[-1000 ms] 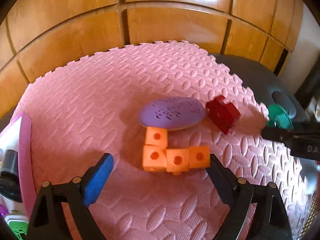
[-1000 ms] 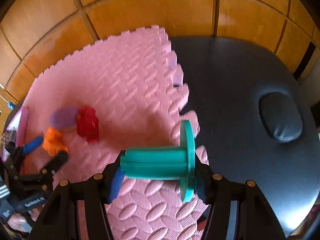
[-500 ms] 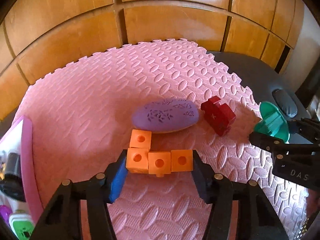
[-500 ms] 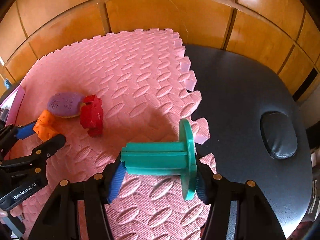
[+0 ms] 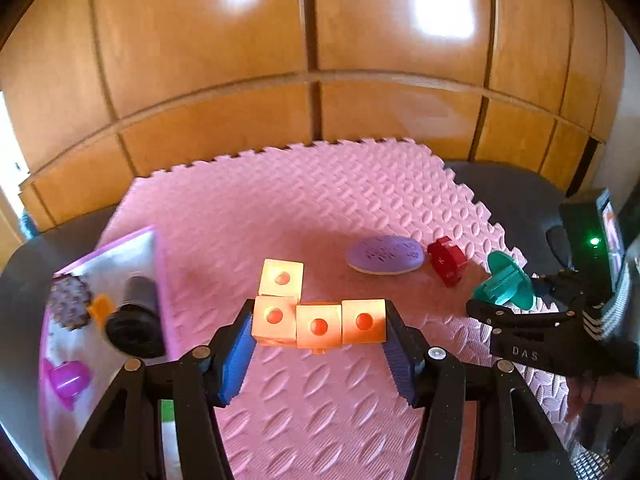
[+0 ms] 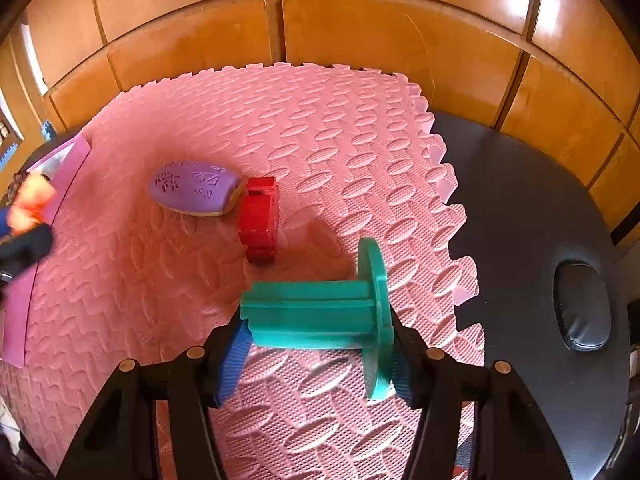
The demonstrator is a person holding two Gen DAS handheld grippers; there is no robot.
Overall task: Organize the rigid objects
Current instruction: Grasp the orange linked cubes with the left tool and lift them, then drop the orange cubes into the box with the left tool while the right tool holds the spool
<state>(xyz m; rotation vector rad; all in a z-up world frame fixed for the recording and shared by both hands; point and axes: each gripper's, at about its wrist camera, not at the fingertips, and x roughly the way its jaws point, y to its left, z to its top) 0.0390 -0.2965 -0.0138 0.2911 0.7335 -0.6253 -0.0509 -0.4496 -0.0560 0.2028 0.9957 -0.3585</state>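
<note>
A: Blur hides much at the left. In the right wrist view the orange block piece (image 6: 30, 204) is only a smear at the frame edge, and the pink tray (image 6: 64, 162) is mostly cut off.

B: The left wrist view shows more. The tray (image 5: 160, 264) lies at the left edge of the pink foam mat (image 5: 280, 208), holding a dark cylinder (image 5: 134, 322), a purple cup-like piece (image 5: 66, 376), a small orange bit (image 5: 100, 308) and a dark bumpy thing (image 5: 70, 302) I cannot identify.

A: And the grippers?

B: The left gripper (image 5: 318, 330) has its fingers clamped on the ends of the L-shaped orange block piece (image 5: 318, 320), held above the mat. The right gripper (image 6: 316, 326) has its fingers pressed on the green spool (image 6: 320, 312), flange to the right.

A: On the mat, the purple oval (image 6: 194, 188) touches the red block (image 6: 260, 220).

B: From the left they look slightly apart. Only the right view shows the black padded surface (image 6: 532, 220) with its oval hole.
</note>
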